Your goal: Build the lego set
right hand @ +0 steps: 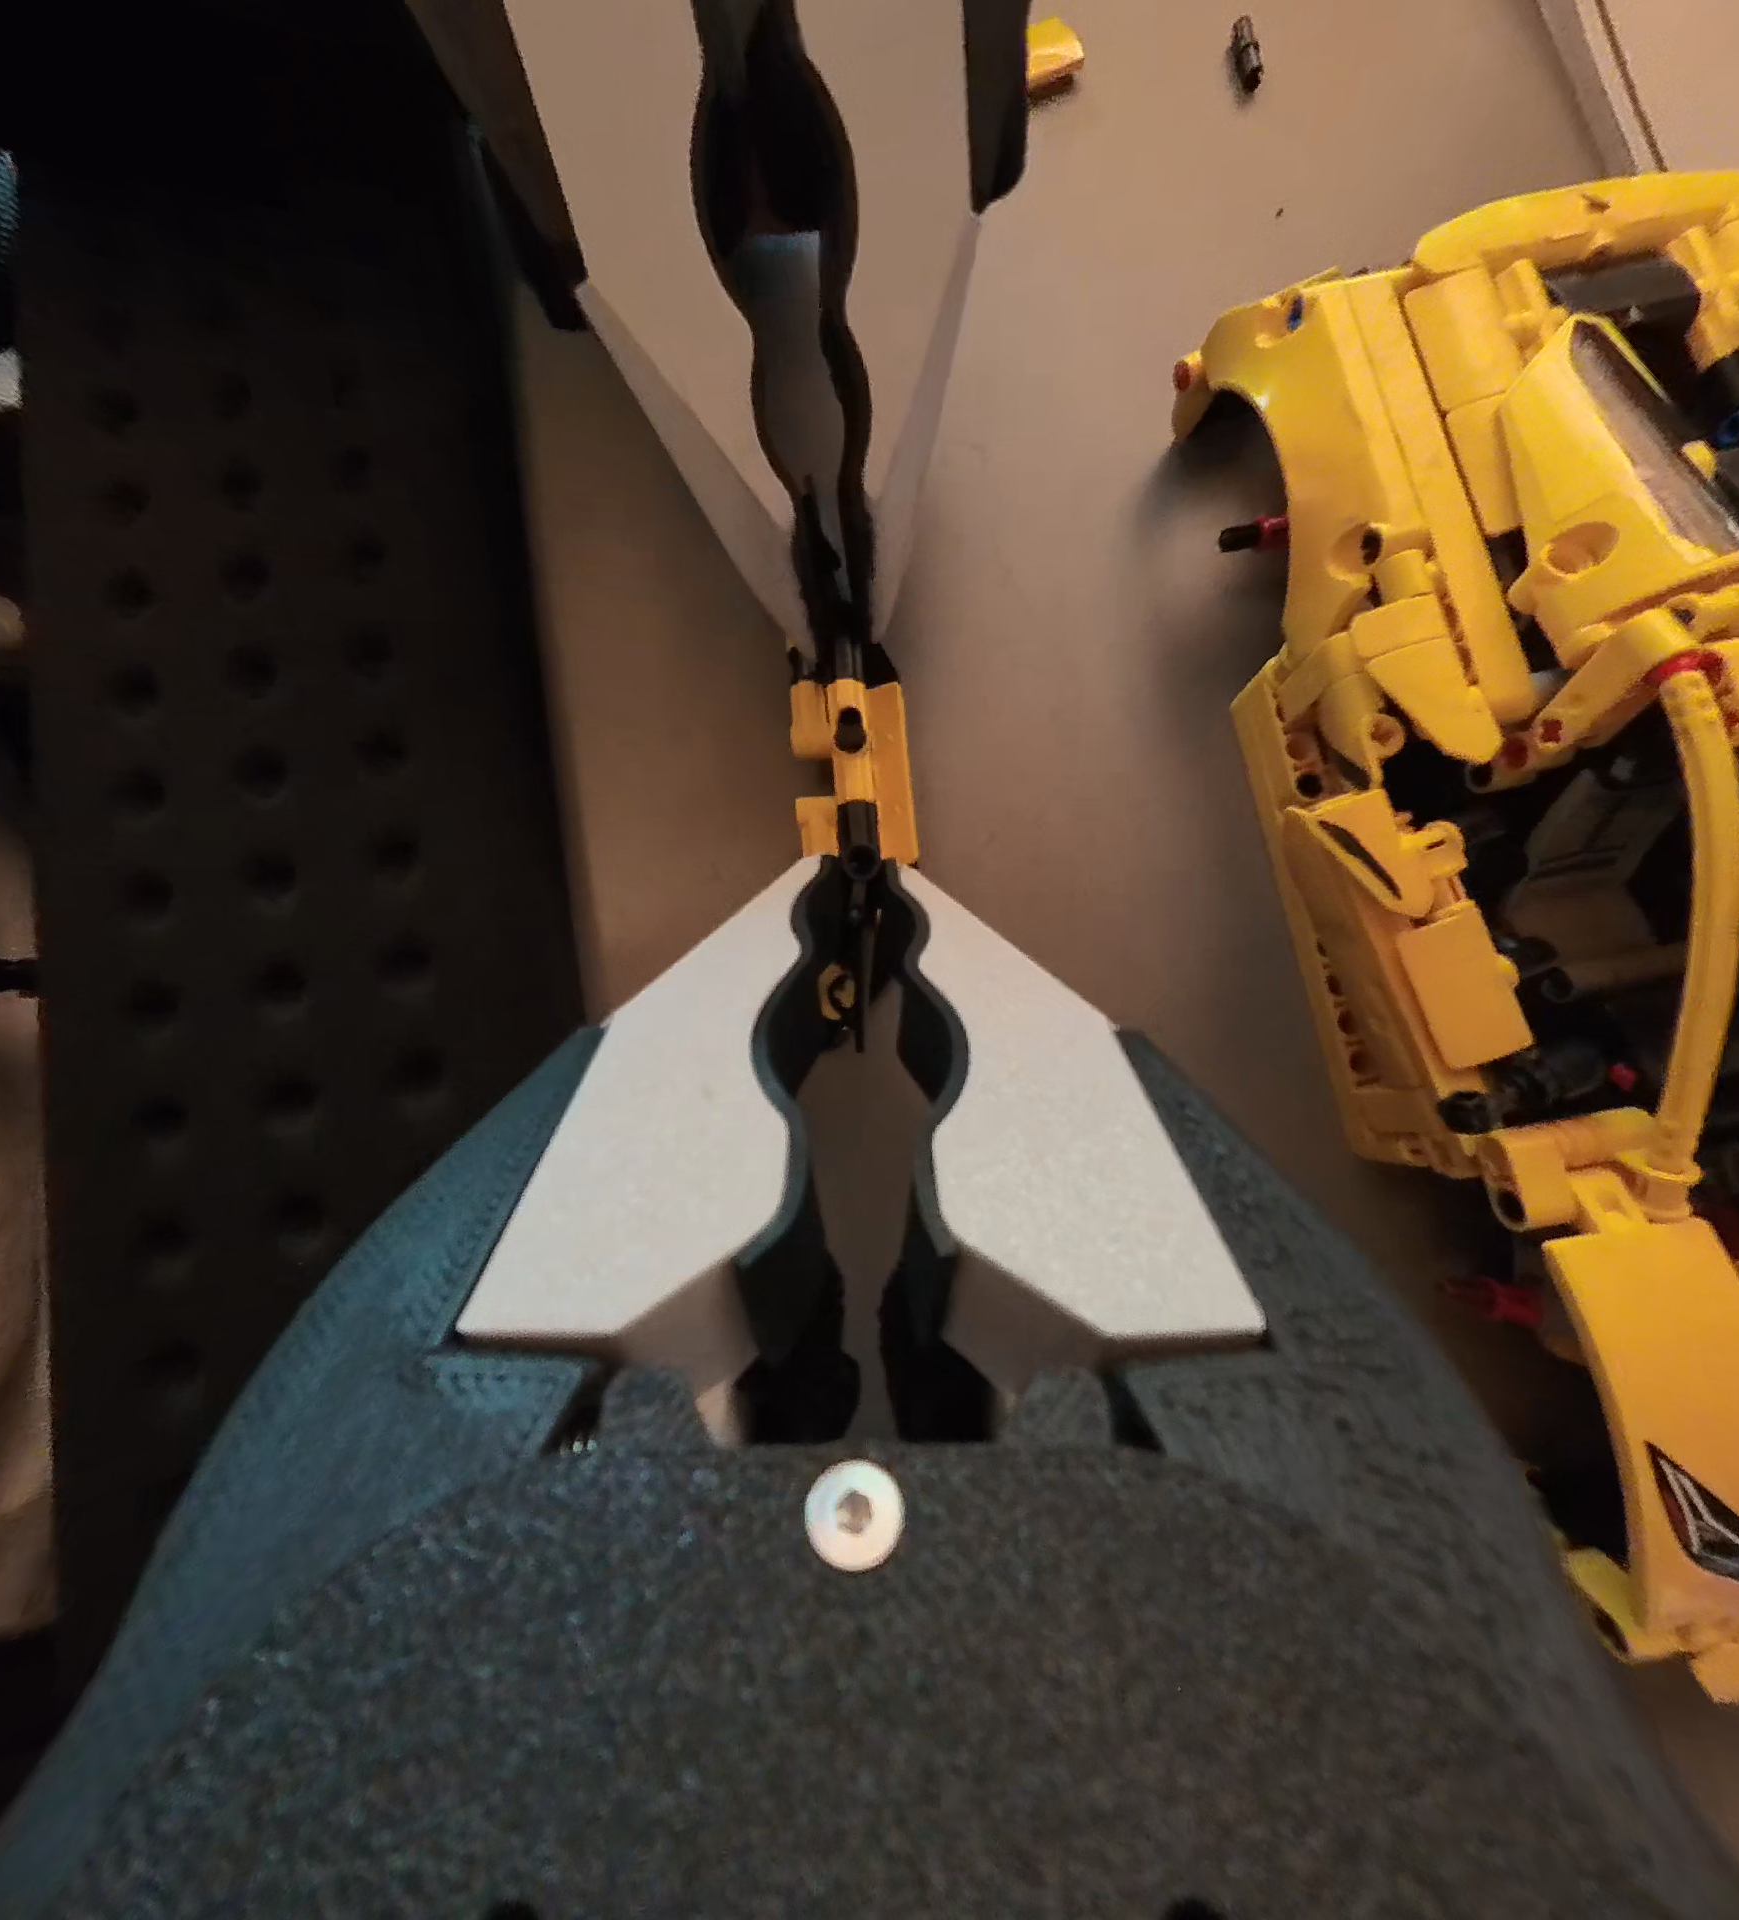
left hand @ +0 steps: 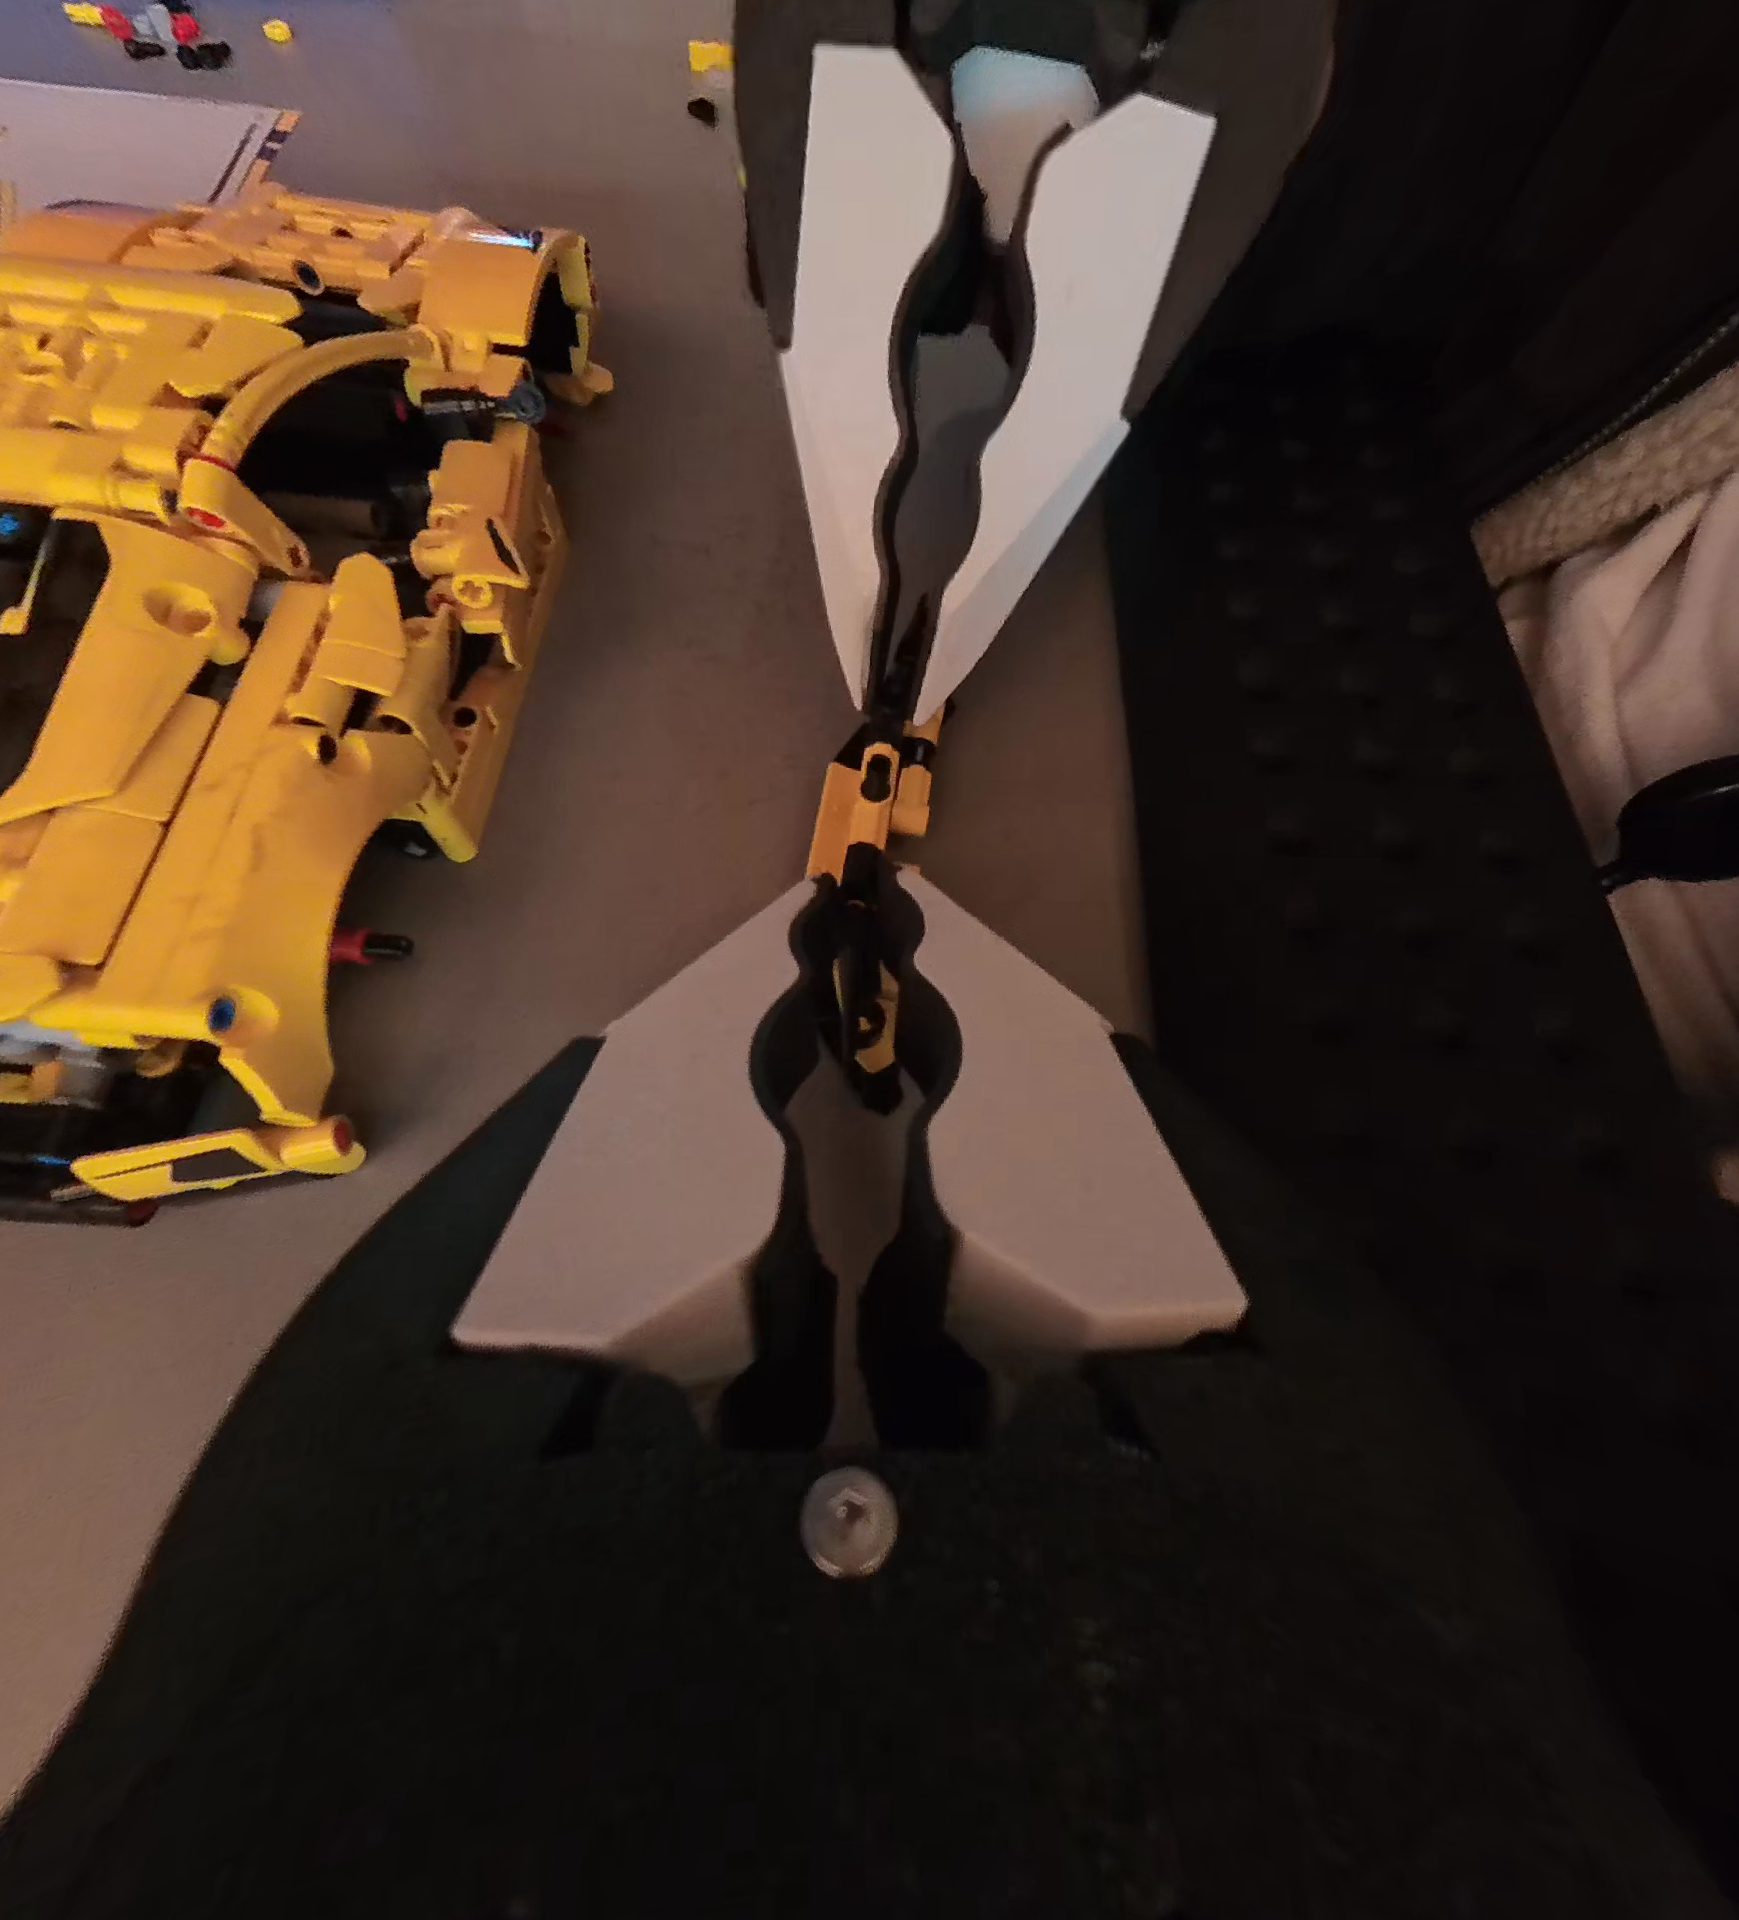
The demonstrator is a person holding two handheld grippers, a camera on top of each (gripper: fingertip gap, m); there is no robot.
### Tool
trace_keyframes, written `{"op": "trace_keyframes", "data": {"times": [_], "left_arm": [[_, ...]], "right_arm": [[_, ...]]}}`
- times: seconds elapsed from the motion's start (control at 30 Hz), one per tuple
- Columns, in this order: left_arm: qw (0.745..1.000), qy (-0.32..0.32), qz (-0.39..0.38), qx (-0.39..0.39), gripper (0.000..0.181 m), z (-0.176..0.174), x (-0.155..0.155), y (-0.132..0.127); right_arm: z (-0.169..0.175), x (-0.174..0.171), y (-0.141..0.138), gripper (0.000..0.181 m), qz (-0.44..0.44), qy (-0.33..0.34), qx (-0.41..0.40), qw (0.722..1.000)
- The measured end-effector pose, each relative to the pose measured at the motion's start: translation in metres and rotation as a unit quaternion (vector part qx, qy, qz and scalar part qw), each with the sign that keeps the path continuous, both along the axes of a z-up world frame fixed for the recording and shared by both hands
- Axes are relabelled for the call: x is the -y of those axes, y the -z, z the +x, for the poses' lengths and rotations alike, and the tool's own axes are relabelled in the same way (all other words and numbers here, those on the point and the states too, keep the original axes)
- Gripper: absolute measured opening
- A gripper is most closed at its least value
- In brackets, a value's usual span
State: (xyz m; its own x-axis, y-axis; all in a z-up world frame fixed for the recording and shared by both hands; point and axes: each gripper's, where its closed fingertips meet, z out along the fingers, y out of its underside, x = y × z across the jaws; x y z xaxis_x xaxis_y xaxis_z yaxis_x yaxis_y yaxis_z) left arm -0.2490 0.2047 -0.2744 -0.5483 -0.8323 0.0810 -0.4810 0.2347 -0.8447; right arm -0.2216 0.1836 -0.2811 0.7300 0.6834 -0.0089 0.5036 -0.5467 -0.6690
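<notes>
The yellow lego car (left hand: pixel 200 644) lies on the beige table (left hand: pixel 678 582) (partly built). Beside it, off the table surface, the left gripper (left hand: pixel 849 883) and right gripper (right hand: pixel 849 868), tips facing, each pinch an end of a small yellow-and-black subassembly (left hand: pixel 870 800).

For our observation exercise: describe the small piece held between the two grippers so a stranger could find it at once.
Start at the big yellow car model lying on the tan table. Beside it, two white-fingered grippers point tip to tip, and the small yellow and black piece bridges them, with both sets of jaws shut on its ends. Unlike the loose bits scattered farther off, it hangs above the table.
</notes>
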Motion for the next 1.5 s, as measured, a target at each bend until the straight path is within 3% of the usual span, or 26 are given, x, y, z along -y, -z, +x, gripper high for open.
{"op": "trace_keyframes", "data": {"times": [0.3,0.47,0.53,0.57,0.7,0.87,1.5], "left_arm": [[1.0,0.001,-0.01,-0.003,0.009,0.0,0.0,0.0],[1.0,0.0,0.024,-0.013,0.008,0.001,0.003,0.0],[0.999,0.002,0.035,-0.013,0.008,0.004,0.006,0.001],[0.999,0.004,0.042,-0.013,0.008,0.004,0.006,0.001],[0.998,0.004,0.051,-0.027,0.008,0.004,0.007,0.001],[0.998,0.003,0.06,-0.032,0.007,0.005,0.007,0.001],[0.998,0.003,0.049,-0.032,0.008,0.006,0.008,0.002]], "right_arm": [[0.0,0.0,0.0,0.009,-0.015,0.028,-0.004,0.999],[0.003,0.0,0.001,0.009,0.017,0.028,-0.018,0.999],[0.007,0.001,0.002,0.029,0.029,0.021,-0.006,0.999],[0.008,0.002,-0.002,0.031,0.035,0.02,-0.014,0.999],[0.006,0.004,-0.015,0.022,0.025,0.004,-0.071,0.997],[0.007,-0.002,-0.007,0.008,0.071,-0.029,0.008,0.997],[0.005,-0.001,-0.004,0.008,0.02,-0.018,-0.045,0.999]]}}
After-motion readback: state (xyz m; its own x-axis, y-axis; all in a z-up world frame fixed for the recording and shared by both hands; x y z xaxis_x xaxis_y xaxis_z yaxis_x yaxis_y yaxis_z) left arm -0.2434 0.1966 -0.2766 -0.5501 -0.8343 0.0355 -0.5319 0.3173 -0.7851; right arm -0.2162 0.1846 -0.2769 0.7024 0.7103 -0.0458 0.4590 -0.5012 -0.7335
